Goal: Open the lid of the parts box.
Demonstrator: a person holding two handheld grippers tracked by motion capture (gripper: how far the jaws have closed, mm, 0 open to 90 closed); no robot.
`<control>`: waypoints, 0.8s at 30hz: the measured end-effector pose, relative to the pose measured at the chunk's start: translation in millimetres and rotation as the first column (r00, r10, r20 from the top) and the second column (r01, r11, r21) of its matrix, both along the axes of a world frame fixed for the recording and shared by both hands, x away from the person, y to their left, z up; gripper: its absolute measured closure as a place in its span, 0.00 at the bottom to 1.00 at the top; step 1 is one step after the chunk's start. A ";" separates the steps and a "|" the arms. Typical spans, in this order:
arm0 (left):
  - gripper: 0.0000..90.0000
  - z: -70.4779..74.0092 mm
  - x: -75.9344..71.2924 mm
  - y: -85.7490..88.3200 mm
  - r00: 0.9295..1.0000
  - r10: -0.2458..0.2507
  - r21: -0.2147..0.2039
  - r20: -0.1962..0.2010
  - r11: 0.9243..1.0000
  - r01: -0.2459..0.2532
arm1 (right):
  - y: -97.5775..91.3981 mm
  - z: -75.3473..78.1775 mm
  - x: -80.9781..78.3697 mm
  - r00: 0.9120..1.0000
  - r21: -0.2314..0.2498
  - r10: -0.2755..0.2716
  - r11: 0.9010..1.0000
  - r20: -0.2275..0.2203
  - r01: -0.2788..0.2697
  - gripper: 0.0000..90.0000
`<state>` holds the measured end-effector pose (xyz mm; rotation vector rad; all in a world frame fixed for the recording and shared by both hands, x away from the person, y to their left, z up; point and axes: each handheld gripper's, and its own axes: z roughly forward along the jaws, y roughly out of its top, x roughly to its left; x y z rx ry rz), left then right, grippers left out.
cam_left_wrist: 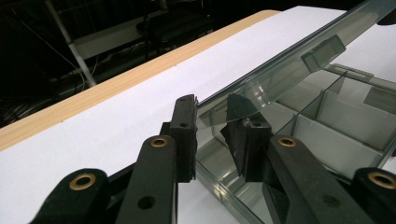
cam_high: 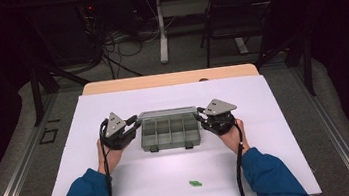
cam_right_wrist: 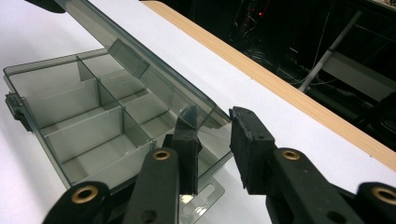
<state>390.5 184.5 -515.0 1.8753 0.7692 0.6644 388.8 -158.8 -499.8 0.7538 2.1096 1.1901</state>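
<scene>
A clear grey compartment box (cam_high: pixel 169 134) sits mid-table with its lid (cam_high: pixel 167 113) raised at a slant over several empty compartments. My left gripper (cam_high: pixel 135 124) is at the lid's left end. In the left gripper view the lid (cam_left_wrist: pixel 289 60) has its corner between the jaws of that gripper (cam_left_wrist: pixel 217 116), and the pads close on it above the box (cam_left_wrist: pixel 336 126). My right gripper (cam_high: pixel 199 117) is at the lid's right end. In the right gripper view the lid (cam_right_wrist: pixel 140 60) runs from the gripper (cam_right_wrist: pixel 215 126), pinched at its corner, over the box (cam_right_wrist: pixel 70 107).
A small green piece (cam_high: pixel 195 183) lies on the white sheet (cam_high: pixel 98 188) near the front edge, between the forearms. The wooden table edge (cam_high: pixel 170 78) borders the sheet at the back. Beyond it stand a chair (cam_high: pixel 237 9) and cables on the floor.
</scene>
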 end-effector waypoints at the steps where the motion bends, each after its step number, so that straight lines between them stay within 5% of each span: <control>1: 0.81 0.6 0.8 0.1 1.000 0.000 0.002 0.000 1.000 0.000 | 0.0 0.0 0.0 1.000 0.000 0.000 1.000 0.000 0.000 0.80; 24: 0.86 8.6 14.2 1.8 1.000 0.007 -0.022 -0.010 1.000 -0.008 | -1.1 9.7 13.0 1.000 0.022 -0.004 1.000 -0.012 0.005 0.83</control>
